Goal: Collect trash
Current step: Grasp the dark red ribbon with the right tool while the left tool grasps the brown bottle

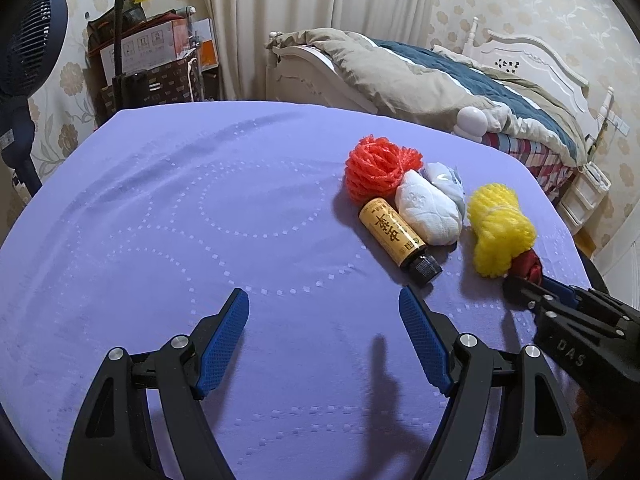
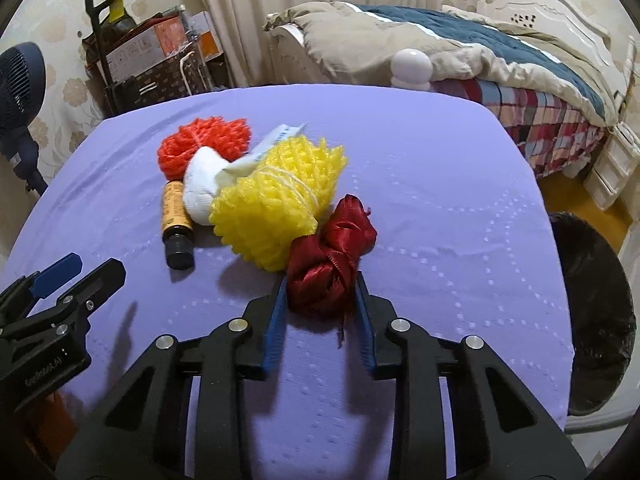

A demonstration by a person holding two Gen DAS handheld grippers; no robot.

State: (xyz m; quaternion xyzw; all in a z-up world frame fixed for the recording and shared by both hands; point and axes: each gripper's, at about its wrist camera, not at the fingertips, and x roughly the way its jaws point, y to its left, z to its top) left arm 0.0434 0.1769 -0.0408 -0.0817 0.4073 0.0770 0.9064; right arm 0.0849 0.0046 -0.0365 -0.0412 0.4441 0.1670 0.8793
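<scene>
You work over the purple table (image 2: 440, 184), and every place below is given from the yellow foam net (image 2: 276, 196). The dark bin (image 2: 592, 320) sits well off to that net's right, past the table edge, and looks like the drop spot. The net lies mid-table; the orange foam net (image 2: 200, 142) is behind it to the left, touching the white crumpled wad (image 2: 202, 192), which leans on the net's left side. The small brown bottle (image 2: 176, 220) lies on its side left of the net, cap toward you. The red ribbon bundle (image 2: 330, 256) touches the net's near right corner.

Your right gripper (image 2: 322, 292) has its pads pressed on both sides of the ribbon bundle, so the step in hand reads as the first pick. Your left gripper (image 1: 324, 316), near left of the net, stands wide apart over bare cloth, holding nothing.

Next move, as a judgement: lift the ribbon straight up so it doesn't drag the net, then carry it right to the bin; loose threads hanging from it may snag
</scene>
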